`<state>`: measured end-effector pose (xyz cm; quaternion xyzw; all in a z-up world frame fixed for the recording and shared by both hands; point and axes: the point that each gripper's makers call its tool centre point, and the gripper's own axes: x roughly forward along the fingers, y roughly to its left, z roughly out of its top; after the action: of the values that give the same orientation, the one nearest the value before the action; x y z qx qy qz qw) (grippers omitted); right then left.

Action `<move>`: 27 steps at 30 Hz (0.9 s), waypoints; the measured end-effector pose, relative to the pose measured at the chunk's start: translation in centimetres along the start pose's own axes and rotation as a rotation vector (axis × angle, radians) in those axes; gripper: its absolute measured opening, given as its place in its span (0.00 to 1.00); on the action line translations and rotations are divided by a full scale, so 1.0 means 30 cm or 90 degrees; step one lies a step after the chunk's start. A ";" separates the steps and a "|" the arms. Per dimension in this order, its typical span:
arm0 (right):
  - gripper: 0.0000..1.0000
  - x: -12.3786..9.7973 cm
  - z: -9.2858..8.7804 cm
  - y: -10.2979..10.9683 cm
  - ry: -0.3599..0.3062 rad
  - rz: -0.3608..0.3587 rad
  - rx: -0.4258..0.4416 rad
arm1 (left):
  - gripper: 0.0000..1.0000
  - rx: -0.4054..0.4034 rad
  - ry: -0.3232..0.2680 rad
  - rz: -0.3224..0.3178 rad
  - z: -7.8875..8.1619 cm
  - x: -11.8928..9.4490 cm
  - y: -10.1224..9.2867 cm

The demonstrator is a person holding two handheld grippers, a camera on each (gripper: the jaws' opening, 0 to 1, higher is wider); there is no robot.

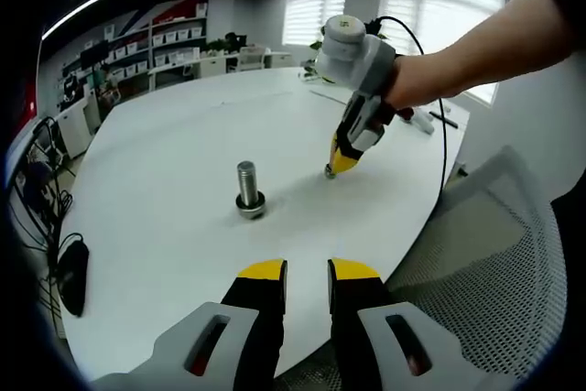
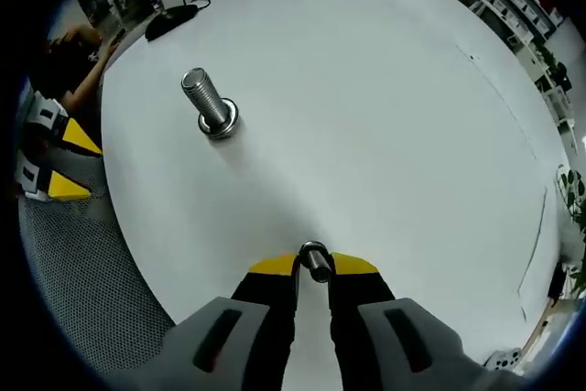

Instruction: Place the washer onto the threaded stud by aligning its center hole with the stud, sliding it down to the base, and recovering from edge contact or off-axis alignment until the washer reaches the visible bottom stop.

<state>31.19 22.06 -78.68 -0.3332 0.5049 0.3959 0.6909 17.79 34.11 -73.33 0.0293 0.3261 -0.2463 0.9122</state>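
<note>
A threaded steel stud stands upright on the white round table, with a wider metal collar at its base. My right gripper is down at the tabletop, well to the side of the stud. It is shut on a small metal washer, which is pinched between the yellow fingertips. My left gripper hovers near the table's edge, its jaws a little apart with nothing between them. A hand holds the right gripper.
A black computer mouse lies near the table's rim. A grey mesh chair sits just past the edge. A pen and small items lie at the far side. Shelves and desks line the room behind.
</note>
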 end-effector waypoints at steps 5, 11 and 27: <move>0.16 0.002 -0.001 -0.003 -0.010 -0.001 0.009 | 0.15 0.000 0.001 0.000 0.000 -0.001 -0.001; 0.21 -0.009 0.006 -0.003 -0.029 -0.008 0.005 | 0.15 0.001 0.000 -0.002 0.000 0.001 -0.003; 0.28 -0.128 -0.037 -0.002 -0.169 -0.036 0.026 | 0.15 0.002 0.004 0.002 -0.004 0.002 0.002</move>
<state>30.06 20.27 -75.27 -0.2781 0.4072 0.4065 0.7691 17.79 34.16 -73.46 0.0319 0.3288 -0.2451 0.9115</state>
